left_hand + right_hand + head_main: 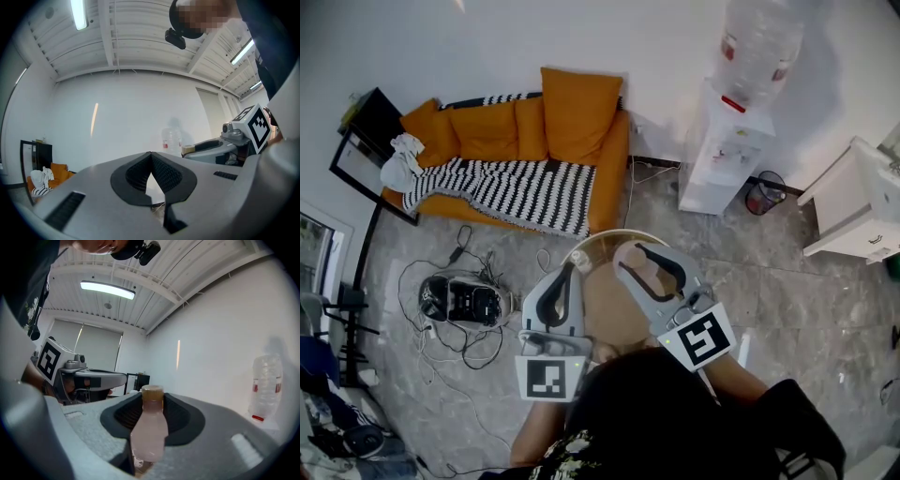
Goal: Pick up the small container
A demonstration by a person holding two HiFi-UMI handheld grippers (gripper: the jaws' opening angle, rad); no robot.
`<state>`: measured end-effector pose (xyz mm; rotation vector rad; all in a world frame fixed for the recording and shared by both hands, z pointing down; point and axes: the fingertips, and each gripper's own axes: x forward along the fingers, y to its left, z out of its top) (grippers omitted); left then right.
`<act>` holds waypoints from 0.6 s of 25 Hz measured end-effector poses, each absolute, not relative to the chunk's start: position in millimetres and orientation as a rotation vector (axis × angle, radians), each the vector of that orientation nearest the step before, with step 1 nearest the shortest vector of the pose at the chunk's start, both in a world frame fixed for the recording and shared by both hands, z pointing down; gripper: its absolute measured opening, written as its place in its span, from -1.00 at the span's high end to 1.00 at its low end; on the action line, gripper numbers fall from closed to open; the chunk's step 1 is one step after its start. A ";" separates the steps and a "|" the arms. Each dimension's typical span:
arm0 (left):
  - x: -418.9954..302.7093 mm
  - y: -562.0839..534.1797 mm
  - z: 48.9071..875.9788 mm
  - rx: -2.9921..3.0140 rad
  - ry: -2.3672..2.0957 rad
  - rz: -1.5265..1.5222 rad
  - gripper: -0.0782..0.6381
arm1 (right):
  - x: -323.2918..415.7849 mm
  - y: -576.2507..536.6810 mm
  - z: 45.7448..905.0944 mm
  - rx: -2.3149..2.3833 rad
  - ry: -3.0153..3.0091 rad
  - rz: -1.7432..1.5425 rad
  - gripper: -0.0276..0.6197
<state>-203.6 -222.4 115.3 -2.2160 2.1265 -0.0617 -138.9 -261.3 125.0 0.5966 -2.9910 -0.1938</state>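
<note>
Two claws in view, both held level over one small round bench [602,236], each with one marker cube: left cube [550,378], right cube [701,339]. Left claw [151,159]: jaws pressed together at the tips, nothing between them. Right claw [153,404]: jaws pinching one bottle [149,430], which is pale pink with a tan cap and upright, with the dark pads on either side of its neck. In the head view the bottle sits at the right claw's tip, by the bench's far edge. Cannot tell whether its base touches the bench. The two claws are side by side and apart, with a strip of bare bench top between them. The person's head and shoulders cover the bench's near edge. On the floor beyond the bench: one orange sofa [502,127] against the wall, with one striped blanket [516,187] draped over the seat and one white cloth [398,164] on its left end. Right of the sofa is one white dispenser [722,155] carrying one jug [759,47], with one small bin [764,192] just beside it. One white cabinet [853,202] is at the right edge. Left of the bench is one black device [461,300] in a loose tangle of cables. One lit ceiling lamp [108,289] shows in the right gripper view.
</note>
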 end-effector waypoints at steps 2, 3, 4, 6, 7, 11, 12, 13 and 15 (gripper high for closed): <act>-202.9 -222.9 115.3 -2.221 2.125 -0.061 0.76 | -139.3 -261.3 124.9 0.599 -2.993 -0.197 0.51; -202.8 -223.0 115.0 -2.220 2.123 -0.058 0.77 | -139.6 -261.4 125.1 0.601 -2.995 -0.196 0.51; -202.5 -222.8 115.2 -2.219 2.121 -0.059 0.76 | -139.7 -261.2 125.4 0.602 -2.996 -0.192 0.51; -202.2 -221.8 116.7 -2.219 2.120 -0.070 0.76 | -139.6 -260.5 125.3 0.602 -2.999 -0.185 0.51; -202.3 -221.5 117.7 -2.221 2.123 -0.078 0.76 | -139.6 -260.3 124.7 0.600 -3.000 -0.185 0.51; -202.0 -221.8 118.4 -2.223 2.131 -0.068 0.76 | -139.6 -260.4 123.3 0.599 -3.005 -0.185 0.50; -201.7 -222.2 118.0 -2.223 2.132 -0.062 0.77 | -139.5 -260.8 123.1 0.600 -3.006 -0.182 0.51; -201.2 -222.7 117.4 -2.222 2.129 -0.059 0.76 | -139.3 -261.3 122.7 0.603 -3.007 -0.179 0.50; -199.8 -223.8 116.0 -2.222 2.120 -0.054 0.76 | -139.0 -261.9 121.8 0.606 -3.008 -0.182 0.50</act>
